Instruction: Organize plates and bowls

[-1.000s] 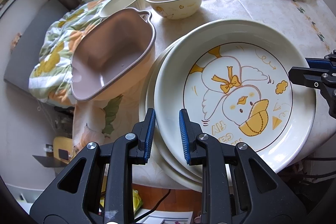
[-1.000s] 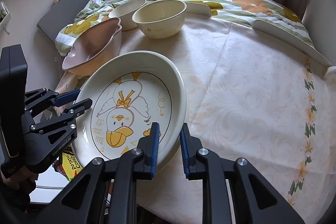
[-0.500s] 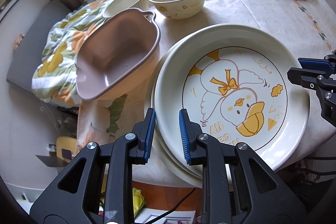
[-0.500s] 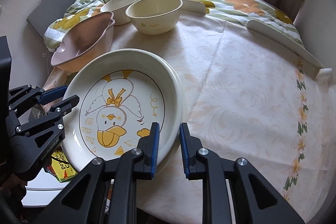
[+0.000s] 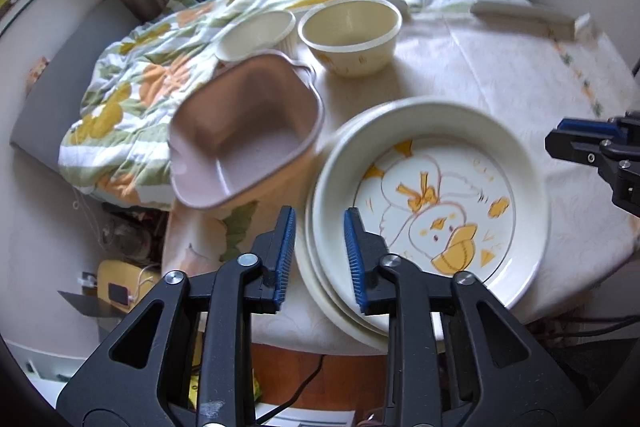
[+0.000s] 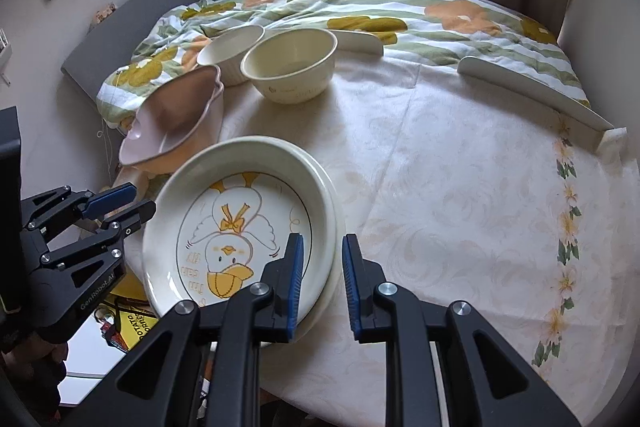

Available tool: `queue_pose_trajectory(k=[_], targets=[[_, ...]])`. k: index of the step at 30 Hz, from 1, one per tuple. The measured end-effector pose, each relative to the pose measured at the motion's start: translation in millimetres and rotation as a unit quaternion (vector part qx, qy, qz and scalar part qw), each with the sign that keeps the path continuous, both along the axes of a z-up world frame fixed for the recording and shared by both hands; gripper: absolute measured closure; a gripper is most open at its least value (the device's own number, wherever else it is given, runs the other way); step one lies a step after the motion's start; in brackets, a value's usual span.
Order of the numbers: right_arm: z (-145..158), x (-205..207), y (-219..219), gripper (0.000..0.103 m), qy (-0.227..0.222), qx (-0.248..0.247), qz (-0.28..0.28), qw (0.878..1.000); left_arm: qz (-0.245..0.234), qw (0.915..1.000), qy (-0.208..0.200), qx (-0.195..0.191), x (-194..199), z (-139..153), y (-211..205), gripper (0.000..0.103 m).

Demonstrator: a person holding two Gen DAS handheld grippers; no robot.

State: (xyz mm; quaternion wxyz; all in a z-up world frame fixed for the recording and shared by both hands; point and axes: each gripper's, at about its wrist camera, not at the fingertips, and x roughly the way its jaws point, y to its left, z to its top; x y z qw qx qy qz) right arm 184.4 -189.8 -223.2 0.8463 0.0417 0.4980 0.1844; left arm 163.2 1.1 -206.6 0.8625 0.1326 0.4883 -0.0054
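A cream duck plate [image 5: 432, 203] [image 6: 240, 227] lies on top of a stack of plates [image 5: 340, 311] at the table's near left edge. My left gripper [image 5: 319, 255] is open, its jaws either side of the stack's rim. My right gripper [image 6: 322, 279] is open at the plate's opposite rim and holds nothing. A pink heart-shaped dish [image 5: 244, 135] [image 6: 172, 119] sits tilted at the table edge. A cream bowl [image 5: 350, 35] [image 6: 290, 65] and a white ramekin [image 5: 256, 33] [image 6: 230, 51] stand behind it.
The round table [image 6: 460, 187] has a cream floral cloth. A bed with a flowered quilt [image 6: 360, 11] lies behind it. White curved guards [image 6: 532, 99] stand at the table's far edge. The floor with clutter [image 5: 120, 291] is below left.
Both grippers have pulled back from the duck plate's rim and up a little. The plate now rests on the stack. Both jaws have widened slightly.
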Motion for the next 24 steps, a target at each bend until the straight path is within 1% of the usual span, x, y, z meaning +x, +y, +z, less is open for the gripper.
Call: queue_pose_trajectory(k=[1, 2, 3, 4, 5, 6, 7, 11, 15, 17, 19, 20, 22, 23, 24], targets=[[6.2, 1.5, -3.7, 0.085, -0.001, 0.005, -0.002, 1.000, 0.009, 0.9999, -0.008, -0.009, -0.2, 10.3, 3.7, 0.073], [11.8, 2.6, -6.0, 0.085, -0.004, 0.009, -0.001, 1.000, 0.020, 0.9995, -0.018, -0.016, -0.7, 21.2, 7.7, 0.052], [18.1, 3.8, -7.9, 0.081, -0.008, 0.013, 0.002, 1.000, 0.030, 0.9989, -0.029, -0.021, -1.3, 30.4, 10.9, 0.016], [23.9, 5.1, -9.2, 0.063, -0.011, 0.018, 0.006, 1.000, 0.041, 0.9977, -0.047, -0.026, -3.3, 41.3, 14.5, 0.003], [28.4, 5.7, -10.2, 0.048, -0.014, 0.022, 0.010, 1.000, 0.046, 0.9961, -0.067, -0.034, -6.7, 51.7, 17.8, 0.000], [33.2, 6.3, -10.5, 0.016, -0.018, 0.028, 0.015, 0.999, 0.049, 0.9950, -0.075, -0.043, -7.1, 59.4, 20.3, 0.000], [37.6, 6.6, -10.1, 0.002, -0.025, 0.031, 0.022, 0.999, 0.056, 0.9943, -0.075, -0.051, -6.4, 65.7, 23.7, 0.000], [48.8, 11.3, -6.4, 0.001, -0.049, 0.031, 0.045, 0.997, 0.095, 0.9894, -0.071, -0.083, -5.9, 78.5, 38.9, 0.000], [56.1, 24.9, 2.7, 0.001, -0.061, 0.052, 0.074, 0.994, 0.145, 0.9810, -0.067, -0.110, -11.2, 82.0, 57.3, 0.000], [57.5, 35.3, 11.7, 0.001, -0.055, 0.048, 0.096, 0.993, 0.166, 0.9770, -0.065, -0.117, -11.7, 79.2, 69.7, 0.000], [56.4, 48.3, 22.6, 0.001, -0.043, 0.014, 0.105, 0.993, 0.186, 0.9726, -0.060, -0.126, -8.3, 75.0, 84.8, 0.000], [55.3, 56.1, 28.6, 0.001, -0.036, 0.006, 0.107, 0.994, 0.194, 0.9706, -0.057, -0.131, -6.8, 71.6, 91.8, 0.000], [52.7, 66.9, 35.2, 0.001, -0.023, 0.021, 0.119, 0.992, 0.205, 0.9665, -0.052, -0.145, -3.1, 66.1, 106.1, 0.000], [51.8, 72.1, 43.0, 0.001, -0.021, 0.022, 0.125, 0.992, 0.207, 0.9648, -0.050, -0.154, -0.5, 62.5, 113.0, 0.000], [50.1, 75.5, 50.0, 0.001, -0.021, 0.014, 0.129, 0.991, 0.209, 0.9635, -0.047, -0.160, 1.8, 58.3, 118.2, 0.000]])
